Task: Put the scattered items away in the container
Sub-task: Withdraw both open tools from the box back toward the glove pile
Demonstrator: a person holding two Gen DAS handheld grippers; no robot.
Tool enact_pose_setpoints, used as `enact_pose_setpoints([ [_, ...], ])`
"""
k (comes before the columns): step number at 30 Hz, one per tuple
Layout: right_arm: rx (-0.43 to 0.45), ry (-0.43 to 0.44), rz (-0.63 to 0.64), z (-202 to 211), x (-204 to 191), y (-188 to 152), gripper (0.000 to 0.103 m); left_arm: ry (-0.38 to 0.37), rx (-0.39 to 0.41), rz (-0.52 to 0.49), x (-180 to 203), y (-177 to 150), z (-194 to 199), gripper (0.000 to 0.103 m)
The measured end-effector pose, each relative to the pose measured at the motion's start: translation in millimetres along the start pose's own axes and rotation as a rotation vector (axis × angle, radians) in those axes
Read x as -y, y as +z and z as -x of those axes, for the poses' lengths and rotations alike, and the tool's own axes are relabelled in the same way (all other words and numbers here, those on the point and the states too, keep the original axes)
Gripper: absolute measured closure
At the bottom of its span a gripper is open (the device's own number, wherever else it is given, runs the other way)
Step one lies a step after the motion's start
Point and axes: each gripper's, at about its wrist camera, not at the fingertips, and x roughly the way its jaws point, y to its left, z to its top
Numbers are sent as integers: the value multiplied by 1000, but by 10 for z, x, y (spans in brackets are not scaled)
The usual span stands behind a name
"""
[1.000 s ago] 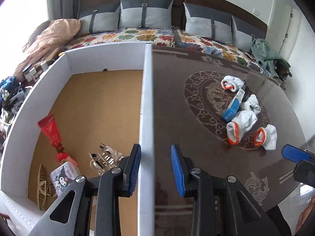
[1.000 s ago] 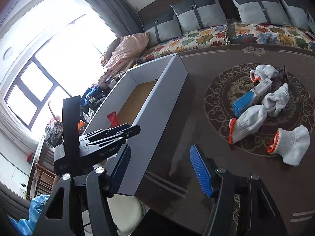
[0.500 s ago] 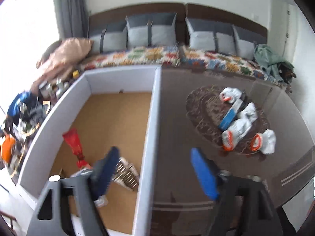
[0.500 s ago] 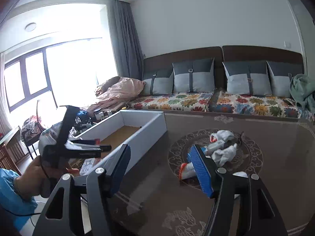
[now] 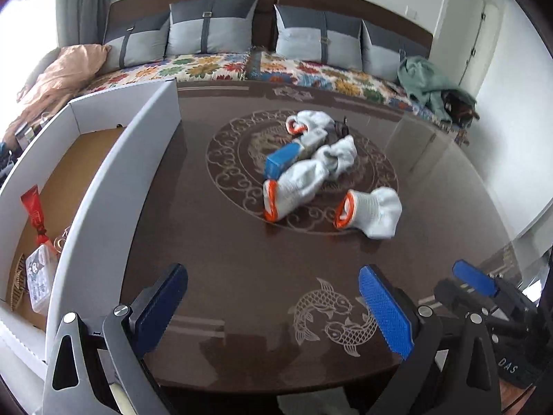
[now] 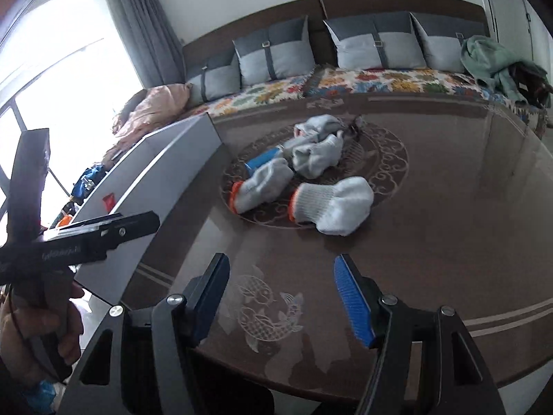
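Ahead of both tongs, white socks and a blue box lie piled on the dark table (image 5: 242,259).
The left gripper (image 5: 273,307) and right gripper (image 6: 281,297) both gape wide, holding nothing. The nearest sock (image 6: 331,205) lies just beyond the right gripper; the white container (image 5: 103,180) stands left of the left one.

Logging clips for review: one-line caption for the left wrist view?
Open left claw over the table, white gloves ahead, box at left.
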Motion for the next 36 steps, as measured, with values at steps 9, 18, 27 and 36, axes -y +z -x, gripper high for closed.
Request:
enact_pose_setpoints([
  [9, -93, -60, -36, -167, 316, -34, 39, 23, -65, -18, 250, 8, -188, 2],
  [18, -127, -122, 18, -37, 522, 106, 39, -14, -98, 30, 329, 96, -272, 2],
  [27, -138, -168, 12, 151, 718, 118, 39, -30, -54, 30, 249, 39, -154, 2],
  [36, -106, -174, -19, 121, 398, -35, 39, -24, -4, -81, 234, 59, -87, 2],
])
